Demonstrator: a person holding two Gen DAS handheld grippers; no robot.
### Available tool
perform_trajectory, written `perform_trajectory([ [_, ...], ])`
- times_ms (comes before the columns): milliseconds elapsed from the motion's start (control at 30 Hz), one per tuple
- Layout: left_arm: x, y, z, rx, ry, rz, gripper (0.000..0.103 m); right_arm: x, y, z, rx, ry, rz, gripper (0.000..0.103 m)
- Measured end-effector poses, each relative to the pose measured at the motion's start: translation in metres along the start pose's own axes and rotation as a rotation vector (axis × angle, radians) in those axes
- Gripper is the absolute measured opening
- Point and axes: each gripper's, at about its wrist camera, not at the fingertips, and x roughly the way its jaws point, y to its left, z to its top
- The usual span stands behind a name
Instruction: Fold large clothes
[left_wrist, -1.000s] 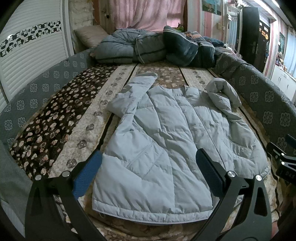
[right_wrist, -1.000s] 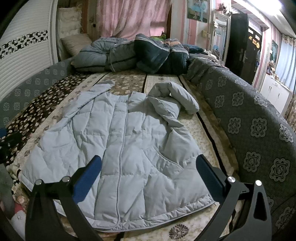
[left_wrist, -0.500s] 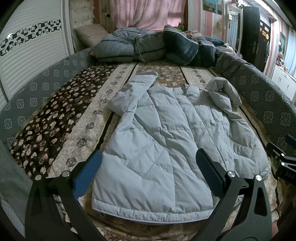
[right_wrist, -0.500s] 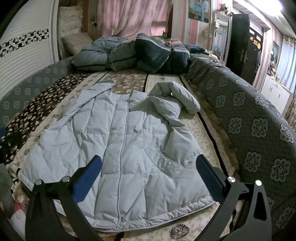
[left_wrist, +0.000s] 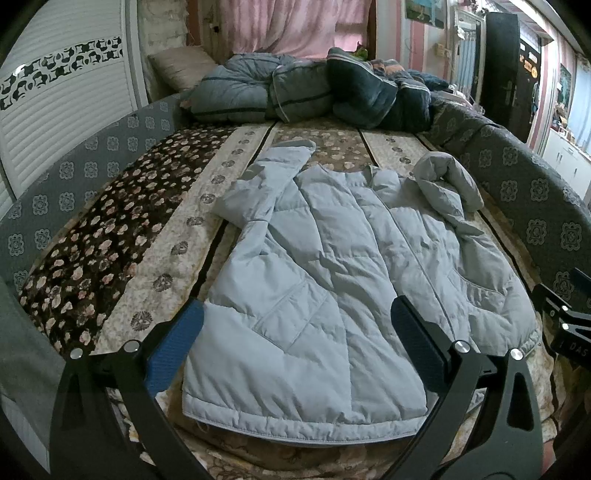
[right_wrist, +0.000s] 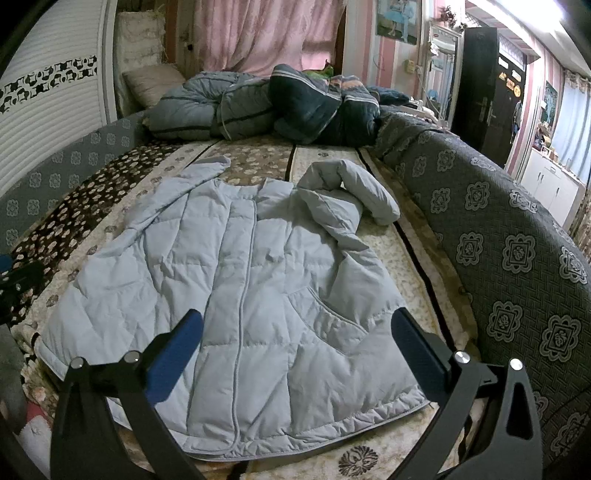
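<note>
Clearly nothing is gripped yet: the left tool (left_wrist: 295, 347) and the right tool (right_wrist: 297, 347) both hang wide apart over the hem of the pale blue quilted puffer jacket (right_wrist: 236, 295). That jacket lies spread front-up on the floral patterned bed (left_wrist: 122, 229), one sleeve (right_wrist: 351, 192) crumpled beside its collar, the bundled dark duvets (right_wrist: 280, 107) well beyond it. Folding looks unstarted; next, I'd guess, each tool must pinch a hem corner or sleeve.

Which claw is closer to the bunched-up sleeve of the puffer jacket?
Right. The right claw sits over the hem on the bunched-up sleeve side; the left claw hovers over the hem's opposite corner.
</note>
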Motion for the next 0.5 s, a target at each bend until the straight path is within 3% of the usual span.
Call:
perform_trajectory([
  [500, 0.004, -0.0018, -0.0007, 0.0, 0.01, -0.019, 0.1, 0.002, -0.0025, -0.0026, 0.006, -0.004, -0.012, 0.101],
])
